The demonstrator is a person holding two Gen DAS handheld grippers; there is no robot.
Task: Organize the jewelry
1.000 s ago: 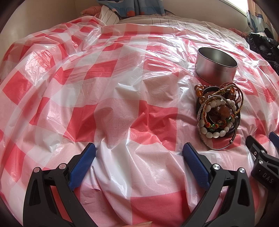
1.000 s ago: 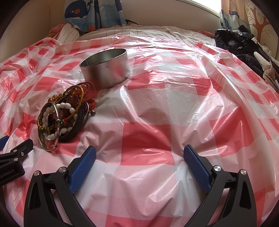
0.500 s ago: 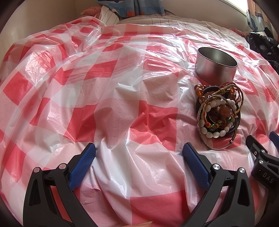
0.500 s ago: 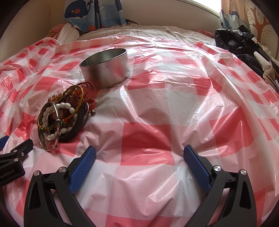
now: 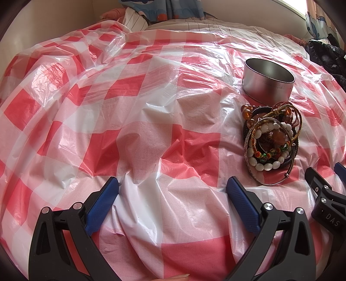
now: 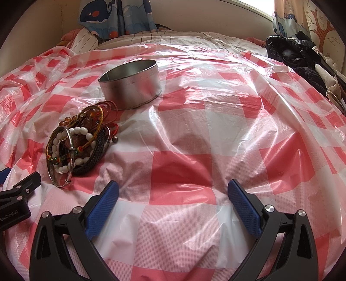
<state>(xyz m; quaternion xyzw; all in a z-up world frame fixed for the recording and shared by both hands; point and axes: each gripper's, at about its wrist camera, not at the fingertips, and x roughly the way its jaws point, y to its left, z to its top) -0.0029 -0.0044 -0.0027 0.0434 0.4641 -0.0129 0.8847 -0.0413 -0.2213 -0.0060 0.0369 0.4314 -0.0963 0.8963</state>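
Landmark: round open-topped silver metal tin [image 5: 268,83], upright on the red-and-white checked plastic sheet [image 5: 134,121] that covers the bed; nothing visible inside it from either wrist view. Just in front of the tin, nearly touching its base, sits the tangled pile of bracelets [image 5: 271,142]: white bead bracelet [image 5: 262,165], amber glass bead strand [image 5: 247,112] on the tin side of the pile, thin silver wire bangle [image 5: 274,182] as the edge farthest from the tin, black braided cord band [image 6: 95,151] underneath, red and gold cords on top. All in one heap, not sorted. Left gripper [image 5: 173,190] is low over the sheet, nearer the camera than the pile and off to the tin's left; blue-padded fingers [image 5: 103,201] spread wide, only wrinkled plastic between them, holding nothing. Right gripper [image 6: 173,192] is likewise low over the sheet, on the tin's right side and well in front of it; jaws wide apart, only sheet between them. Each gripper shows at the edge of the other's view: right one [image 5: 324,194] just beyond the bangle end of the pile, left one [image 6: 19,192] just beside the same end. Neither touches the pile or the tin. Behind the tin: striped bedding [image 6: 190,37], whale-print curtain [image 6: 114,17]. To the tin's far right, a heap of dark clothing [image 6: 300,58] at the sheet's edge.
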